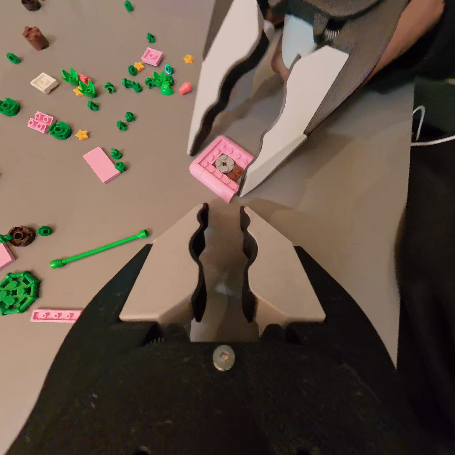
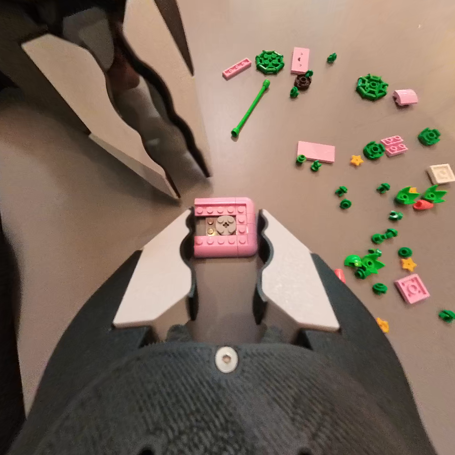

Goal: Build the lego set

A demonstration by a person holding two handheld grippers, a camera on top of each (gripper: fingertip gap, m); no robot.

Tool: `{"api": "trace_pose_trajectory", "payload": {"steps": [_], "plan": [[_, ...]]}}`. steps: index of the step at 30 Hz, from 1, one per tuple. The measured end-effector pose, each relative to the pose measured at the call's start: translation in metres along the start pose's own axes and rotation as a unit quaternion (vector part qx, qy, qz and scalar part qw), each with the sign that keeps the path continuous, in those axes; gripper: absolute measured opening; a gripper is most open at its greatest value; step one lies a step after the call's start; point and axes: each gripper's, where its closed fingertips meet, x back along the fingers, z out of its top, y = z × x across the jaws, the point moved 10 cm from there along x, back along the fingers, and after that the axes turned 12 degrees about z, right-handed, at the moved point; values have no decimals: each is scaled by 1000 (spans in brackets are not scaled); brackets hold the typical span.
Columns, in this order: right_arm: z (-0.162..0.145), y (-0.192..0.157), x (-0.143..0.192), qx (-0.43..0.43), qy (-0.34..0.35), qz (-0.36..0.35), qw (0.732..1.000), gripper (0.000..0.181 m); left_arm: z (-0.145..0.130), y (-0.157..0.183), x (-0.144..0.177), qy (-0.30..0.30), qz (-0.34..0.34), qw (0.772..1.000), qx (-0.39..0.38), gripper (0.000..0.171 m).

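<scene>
Left wrist view: left tool (image 1: 224, 206) hangs over the worktop (image 1: 147, 209), jaws parted with a narrow gap, nothing between them. Pink frame (image 1: 220, 168) sits on the worktop just past its tips, a grey round plate (image 1: 224, 163) on brown studs in its middle. Right tool (image 1: 216, 172) comes in from the far side of the frame, spread wide, one tip at each side of the frame; whether they touch it I can't tell. Loose parts lie left of the frame: pink tile (image 1: 101, 164), green rod (image 1: 98, 249), green web disc (image 1: 18, 293), pink strip (image 1: 56, 316), white tile (image 1: 44, 82), brown cylinder (image 1: 35, 38), plus scattered green studs, leaves and yellow stars.

Right wrist view: right tool (image 2: 225, 211) straddles the frame (image 2: 225, 227), a finger on each side. Right finger sits just beside the frame's rounded side; left finger is at the frame's open side. Contact is unclear, so grip state can't be called. Frame looks flat on the worktop (image 2: 246, 123). Left tool (image 2: 192, 184) is beyond and left of the frame, tips down near its far left corner, apart from it. Rod (image 2: 251, 108), tile (image 2: 316, 151), disc (image 2: 269, 61) and strip (image 2: 236, 68) are beyond and right of the frame.
</scene>
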Motion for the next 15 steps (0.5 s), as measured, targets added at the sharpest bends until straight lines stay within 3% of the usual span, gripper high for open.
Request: {"api": "trace_pose_trajectory", "payload": {"steps": [4, 7, 10, 13, 15], "plan": [[5, 2, -5, 29, -1, 7, 1000, 47, 0, -14, 6, 32, -35, 996, 72, 48], [13, 3, -11, 84, -7, 2, 996, 47, -2, -26, 11, 61, -61, 988, 129, 53], [19, 2, -12, 162, 4, -50, 985, 47, -5, -38, 16, 88, -62, 977, 184, 58], [27, -14, -3, 244, 55, -99, 963, 47, -9, -48, 20, 122, -82, 957, 250, 58], [29, -23, 3, 281, 87, -125, 948, 46, -9, -48, 18, 132, -118, 945, 276, 46]]}}
